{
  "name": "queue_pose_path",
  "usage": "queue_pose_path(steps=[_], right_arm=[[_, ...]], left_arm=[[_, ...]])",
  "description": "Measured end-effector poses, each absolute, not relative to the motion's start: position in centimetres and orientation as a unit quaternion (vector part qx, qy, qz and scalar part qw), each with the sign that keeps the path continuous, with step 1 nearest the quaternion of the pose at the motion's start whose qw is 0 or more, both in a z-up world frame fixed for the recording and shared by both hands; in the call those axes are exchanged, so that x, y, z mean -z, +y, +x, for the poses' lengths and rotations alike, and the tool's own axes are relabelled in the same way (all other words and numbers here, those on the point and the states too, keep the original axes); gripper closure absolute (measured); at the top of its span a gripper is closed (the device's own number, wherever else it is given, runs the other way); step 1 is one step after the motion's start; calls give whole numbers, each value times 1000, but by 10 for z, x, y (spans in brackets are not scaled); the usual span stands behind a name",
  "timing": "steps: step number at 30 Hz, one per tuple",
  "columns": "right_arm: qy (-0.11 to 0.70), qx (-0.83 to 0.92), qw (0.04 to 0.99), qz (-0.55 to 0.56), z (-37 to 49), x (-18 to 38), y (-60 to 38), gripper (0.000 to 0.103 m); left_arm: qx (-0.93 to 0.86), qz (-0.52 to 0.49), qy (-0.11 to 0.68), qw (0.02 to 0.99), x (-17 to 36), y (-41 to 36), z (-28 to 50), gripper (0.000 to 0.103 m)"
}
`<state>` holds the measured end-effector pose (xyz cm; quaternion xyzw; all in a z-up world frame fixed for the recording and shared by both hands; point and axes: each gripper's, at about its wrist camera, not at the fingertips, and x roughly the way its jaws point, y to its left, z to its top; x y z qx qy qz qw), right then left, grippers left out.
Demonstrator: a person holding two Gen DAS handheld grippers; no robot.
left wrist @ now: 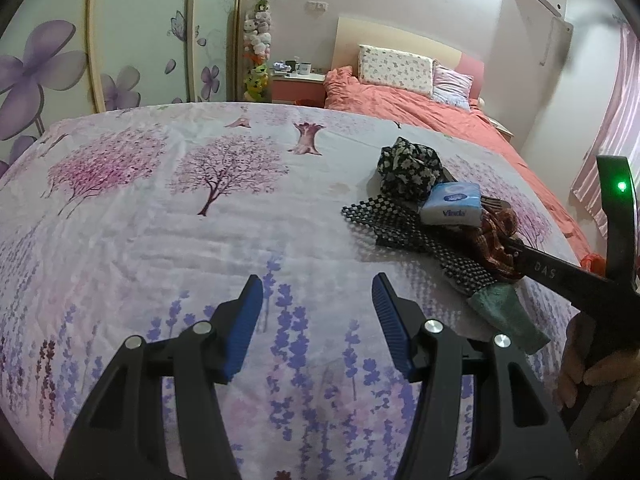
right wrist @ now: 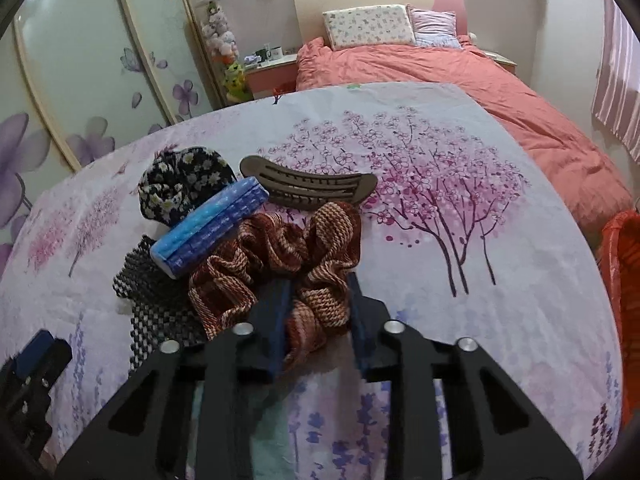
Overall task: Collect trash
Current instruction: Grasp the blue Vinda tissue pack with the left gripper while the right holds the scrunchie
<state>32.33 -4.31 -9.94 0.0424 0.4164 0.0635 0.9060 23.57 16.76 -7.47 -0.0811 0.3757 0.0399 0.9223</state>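
The red-brown scrunchie [right wrist: 276, 256] lies on the floral sheet [right wrist: 460, 240] near its front edge, at the near end of a small heap of items. My right gripper [right wrist: 320, 312] is clenched on it: a fold of the fabric sits pinched between the two blue pads [right wrist: 280, 320], and the rest of the scrunchie spreads out ahead of the fingertips. Touching the scrunchie on its left is a blue tissue pack [right wrist: 210, 226], which rests partly on a black floral scrunchie [right wrist: 180, 186] behind it and on a black-and-white checkered cloth [right wrist: 156, 300] in front of it. A brown hair clip [right wrist: 308, 186] lies just beyond the red-brown scrunchie, apart from the tissue pack's far corner. In the left wrist view, a folded green cloth [left wrist: 508, 316] lies at the near end of the heap, beside the checkered cloth. My left gripper [left wrist: 318, 312] hovers over bare sheet to the left of the heap, released, with its pads wide apart and nothing between them. A red basket [right wrist: 624, 280] stands at the right edge of the sheet. Beyond the sheet is a bed [right wrist: 480, 72] with a coral cover.
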Motion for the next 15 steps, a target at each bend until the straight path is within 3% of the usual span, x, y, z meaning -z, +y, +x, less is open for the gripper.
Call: queue_pose_path(steps=[15], right_arm=[[388,63,918,50,300,93,-132,89]], left_arm=[[1,-72,374,924,66,129,255,43]])
